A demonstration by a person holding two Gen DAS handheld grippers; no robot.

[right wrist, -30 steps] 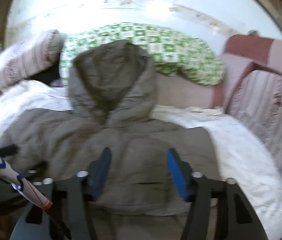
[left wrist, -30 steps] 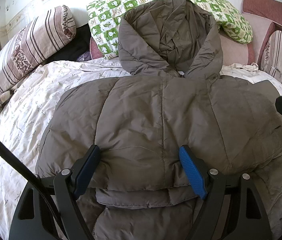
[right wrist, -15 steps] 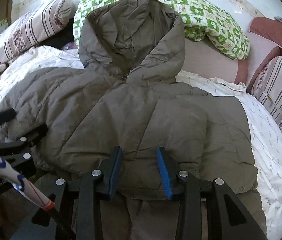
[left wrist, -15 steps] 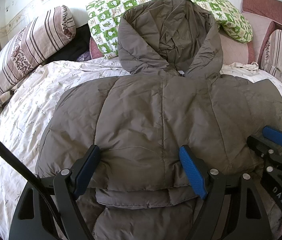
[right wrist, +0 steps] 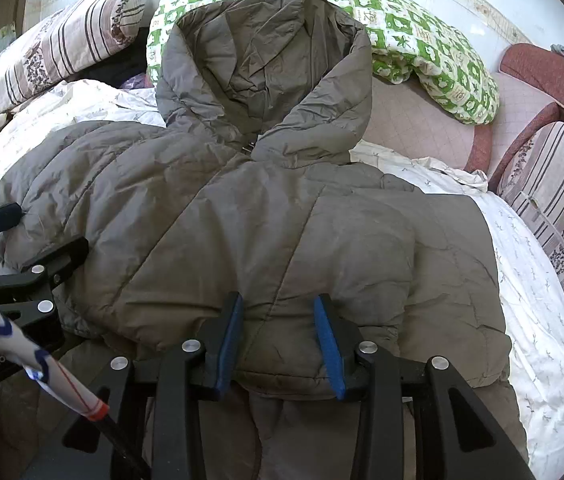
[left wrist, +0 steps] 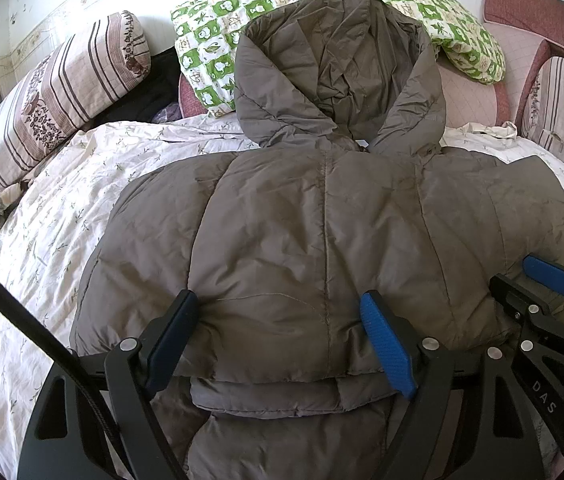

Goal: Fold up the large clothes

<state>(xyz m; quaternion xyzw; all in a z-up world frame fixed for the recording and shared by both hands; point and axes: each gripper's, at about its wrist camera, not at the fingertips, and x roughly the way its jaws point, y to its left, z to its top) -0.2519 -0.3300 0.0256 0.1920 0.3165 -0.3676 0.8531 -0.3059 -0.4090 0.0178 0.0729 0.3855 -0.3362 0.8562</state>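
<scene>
Now — left tool (left wrist: pixel 282 340) pinching jacket (left wrist: pixel 321 220) fold | right tool (right wrist: pixel 278 344) pinching jacket hem

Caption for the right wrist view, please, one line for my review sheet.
Right gripper pinches the folded edge of a grey-brown hooded puffer jacket spread on a bed.

A bed's floral white sheet (left wrist: pixel 42 216) bears the folded grey-brown hooded jacket (left wrist: pixel 301 220).

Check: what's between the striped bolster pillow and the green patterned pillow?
A dark bundle, probably clothing, wedged between the striped bolster pillow and the green patterned pillow; clearest in the left wrist view.
</scene>
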